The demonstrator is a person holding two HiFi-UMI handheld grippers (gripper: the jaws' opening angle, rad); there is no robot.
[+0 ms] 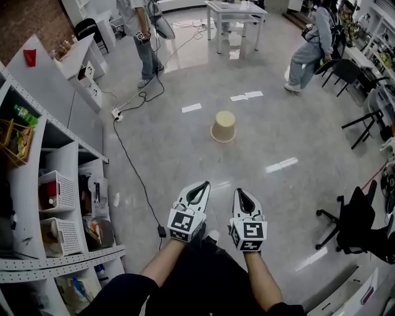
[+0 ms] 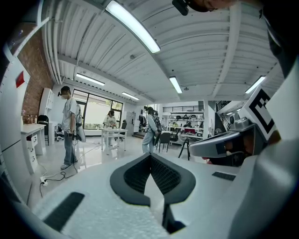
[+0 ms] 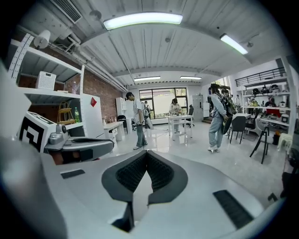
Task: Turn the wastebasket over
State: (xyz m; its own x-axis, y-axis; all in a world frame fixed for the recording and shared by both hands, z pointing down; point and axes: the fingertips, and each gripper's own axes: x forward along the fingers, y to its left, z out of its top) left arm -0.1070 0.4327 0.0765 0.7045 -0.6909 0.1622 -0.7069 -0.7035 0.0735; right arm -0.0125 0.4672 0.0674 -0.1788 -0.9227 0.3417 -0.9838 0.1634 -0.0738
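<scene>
Both claws are out in front of me, low in the head view, side by side w/ a small gap btwn them. L claw [image 1: 202,187] and R claw [image 1: 240,194] have their marker cubes toward me and their tips pointing away over the floor [image 1: 185,148]. L claw's jaws are pressed together, pads meeting at the tip, nothing btwn them. R claw is the same, jaws together and empty. Each claw's own view shows the other claw just beside it. The wastebasket [image 1: 223,126], tan, sits on the grey floor well ahead of both tips, approx in line w/ the gap btwn the claws, touching neither. It stands w/ its wider end on the floor and its narrower end up. White paper slips [image 1: 191,107] lie on the floor beyond it, apart from it. On my L, a white shelf unit [image 1: 80,120] holds white mesh baskets [image 1: 60,190] and a green bottle [image 1: 23,115]. A black cable [image 1: 131,165] runs from a power strip [image 1: 116,113] down past the shelf unit to a plug near L claw. A black office chair [image 1: 352,222] is off to my R. Far side of the room: a white table [image 1: 237,7], one person standing [image 1: 145,46] at the L and another person [image 1: 308,52] by the desks at the R.
</scene>
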